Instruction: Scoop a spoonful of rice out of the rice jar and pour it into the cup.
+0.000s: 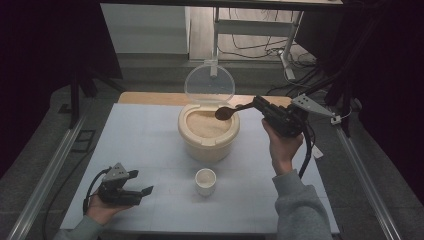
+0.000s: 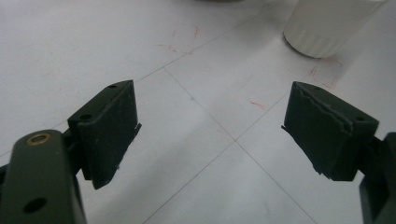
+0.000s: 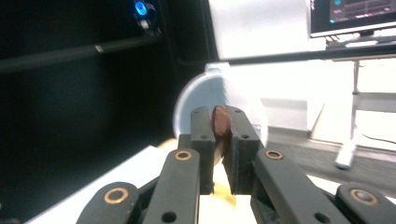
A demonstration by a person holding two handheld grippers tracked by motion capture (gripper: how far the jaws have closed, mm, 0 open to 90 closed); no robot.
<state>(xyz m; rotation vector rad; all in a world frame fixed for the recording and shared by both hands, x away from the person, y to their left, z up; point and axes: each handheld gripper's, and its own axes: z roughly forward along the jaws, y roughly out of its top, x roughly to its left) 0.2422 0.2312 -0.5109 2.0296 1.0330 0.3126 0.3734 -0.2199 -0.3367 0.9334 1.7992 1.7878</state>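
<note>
So a dark brown spoon [image 1: 227, 111] is being held up over the cream tub [image 1: 208, 131] at the far middle of the bench [image 1: 145, 145]. It's small, with a rounded oval bowl and a short handle, all one reddish-brown colour; whether anything is sitting in the bowl can't be told from the high view. The handle is being clamped by the right gripper [image 1: 256, 104], jaws closed tight on it. In the right gripper view the spoon [image 3: 219, 122] is being seen end-on, sandwiched between the two black pads.

The long axis is being kept roughly level, running across the bench in the high view: bowl pointing toward the person's left and sitting over the right part of the tub's opening, handle trailing back to the right into the jaws. The tub's clear round lid [image 1: 209, 84] is being stood open behind it.

The left gripper [image 1: 145, 191] is being rested low at the near left of the bench, jaws wide apart with nothing between them, and the small white cup [image 1: 205, 181] is just off to its right.
</note>
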